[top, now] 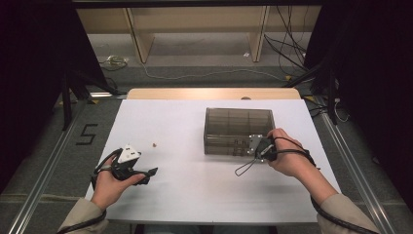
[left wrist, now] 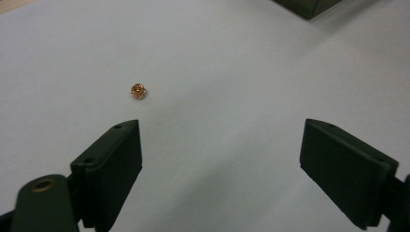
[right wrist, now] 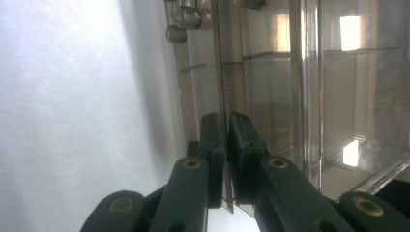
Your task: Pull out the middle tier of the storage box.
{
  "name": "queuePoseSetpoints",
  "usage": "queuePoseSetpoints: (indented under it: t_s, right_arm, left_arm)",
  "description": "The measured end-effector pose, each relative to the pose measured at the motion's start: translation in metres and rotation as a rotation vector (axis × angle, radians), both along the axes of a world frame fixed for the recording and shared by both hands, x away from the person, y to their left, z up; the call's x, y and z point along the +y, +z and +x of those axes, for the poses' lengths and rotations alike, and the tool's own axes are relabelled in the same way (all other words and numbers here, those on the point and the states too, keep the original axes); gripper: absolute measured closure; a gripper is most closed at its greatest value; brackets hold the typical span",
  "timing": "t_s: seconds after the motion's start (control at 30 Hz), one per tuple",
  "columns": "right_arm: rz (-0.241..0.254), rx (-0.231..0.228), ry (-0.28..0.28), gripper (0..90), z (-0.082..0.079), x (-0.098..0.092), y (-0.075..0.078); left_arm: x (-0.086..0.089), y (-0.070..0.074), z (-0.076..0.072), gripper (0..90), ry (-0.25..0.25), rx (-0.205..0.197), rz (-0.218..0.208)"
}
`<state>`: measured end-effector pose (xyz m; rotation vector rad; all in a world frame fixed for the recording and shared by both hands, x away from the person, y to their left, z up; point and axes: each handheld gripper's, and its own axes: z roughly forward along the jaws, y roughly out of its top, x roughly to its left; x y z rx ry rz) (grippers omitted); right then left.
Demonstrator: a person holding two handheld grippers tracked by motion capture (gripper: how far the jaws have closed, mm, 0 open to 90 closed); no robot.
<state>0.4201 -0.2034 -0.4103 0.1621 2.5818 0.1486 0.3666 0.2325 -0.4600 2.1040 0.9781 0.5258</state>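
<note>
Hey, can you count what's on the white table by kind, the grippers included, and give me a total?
Smoky clear plastic compartment box: 1
Small round copper-coloured bead: 1
Black two-jaw hand-held grippers: 2, the left gripper and the right gripper
Total: 4

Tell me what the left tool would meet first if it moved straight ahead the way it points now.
Probably nothing but the white table. The left tool stands open, and the small copper-coloured bead lies ahead but left of its line. The smoky plastic organizer box sits farther off; depth is hard to judge.
</note>
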Motion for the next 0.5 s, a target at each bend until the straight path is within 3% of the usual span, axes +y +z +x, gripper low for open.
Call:
queuePoseSetpoints:
  t_s: [0.5]
  right_arm:
    - [0.006,0.050,0.017,86.5,-0.0037,-0.0018,0.0037]
  left_arm:
    - [-0.0001,0.0001,0.0001,15.3,0.000,-0.001,0.003]
